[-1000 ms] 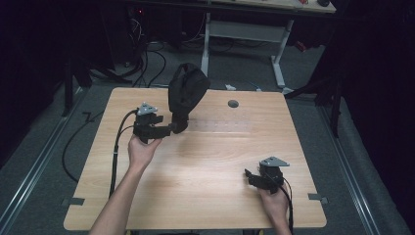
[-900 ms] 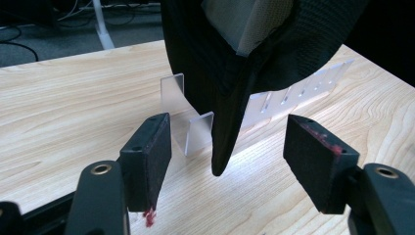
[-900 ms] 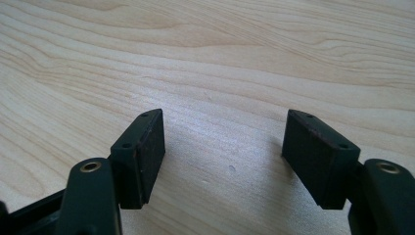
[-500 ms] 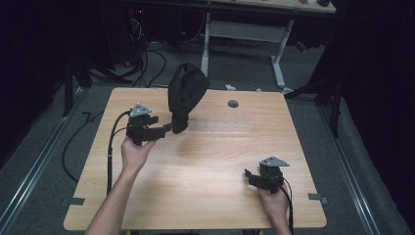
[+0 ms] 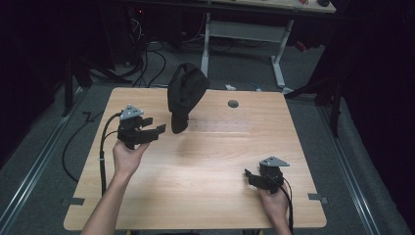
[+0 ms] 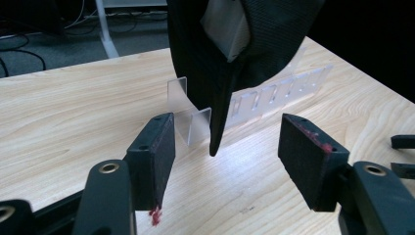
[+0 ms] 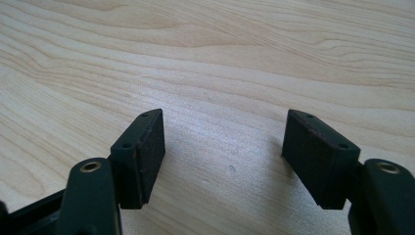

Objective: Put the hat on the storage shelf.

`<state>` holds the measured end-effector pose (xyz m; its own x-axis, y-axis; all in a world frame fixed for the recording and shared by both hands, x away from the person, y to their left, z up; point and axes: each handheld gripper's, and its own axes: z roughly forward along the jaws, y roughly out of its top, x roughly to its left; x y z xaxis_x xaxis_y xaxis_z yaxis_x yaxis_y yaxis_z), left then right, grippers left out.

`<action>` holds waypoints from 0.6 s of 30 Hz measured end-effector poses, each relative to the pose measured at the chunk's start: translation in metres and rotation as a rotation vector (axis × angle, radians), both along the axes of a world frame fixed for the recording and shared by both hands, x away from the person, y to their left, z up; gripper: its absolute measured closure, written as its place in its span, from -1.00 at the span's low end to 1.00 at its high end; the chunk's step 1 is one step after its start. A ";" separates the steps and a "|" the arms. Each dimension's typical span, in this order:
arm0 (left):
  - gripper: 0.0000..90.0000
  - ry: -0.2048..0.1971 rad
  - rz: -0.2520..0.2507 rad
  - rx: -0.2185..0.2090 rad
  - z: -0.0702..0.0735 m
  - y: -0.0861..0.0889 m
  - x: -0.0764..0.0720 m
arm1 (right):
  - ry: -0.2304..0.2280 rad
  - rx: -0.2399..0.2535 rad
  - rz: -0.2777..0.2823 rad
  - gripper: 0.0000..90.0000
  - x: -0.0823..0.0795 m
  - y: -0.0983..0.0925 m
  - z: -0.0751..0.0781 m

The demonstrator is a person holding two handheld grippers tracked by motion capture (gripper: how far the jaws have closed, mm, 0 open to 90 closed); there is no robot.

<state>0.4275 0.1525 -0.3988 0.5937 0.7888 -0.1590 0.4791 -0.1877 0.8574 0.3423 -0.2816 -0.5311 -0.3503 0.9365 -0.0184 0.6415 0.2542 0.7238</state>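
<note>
Since the earlier frame the left gripper point(image 5: 157, 131) has backed leftward off the black cap point(image 5: 185, 95), its empty jaws closing slightly yet apart; that cap, perched on the clear slotted rack point(image 6: 274, 93) at upper centre, looks light, soft, best pinched by its stiffer brim, while the right gripper point(image 5: 250, 177) rests open lower right.

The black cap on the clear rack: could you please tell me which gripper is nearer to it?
Left. The left gripper sits just beside the black cap, open, with the brim tip ahead of it. The right gripper rests far off near the table's front right corner.
</note>
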 end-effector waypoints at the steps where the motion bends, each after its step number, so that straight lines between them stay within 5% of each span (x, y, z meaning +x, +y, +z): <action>1: -0.13 -0.001 0.000 -0.001 0.001 0.001 -0.002 | 0.000 0.000 0.000 -0.28 0.000 0.000 0.000; 18: -0.10 0.029 -0.023 -0.076 -0.003 0.013 -0.021 | 0.000 0.000 0.000 -0.28 0.000 0.000 0.000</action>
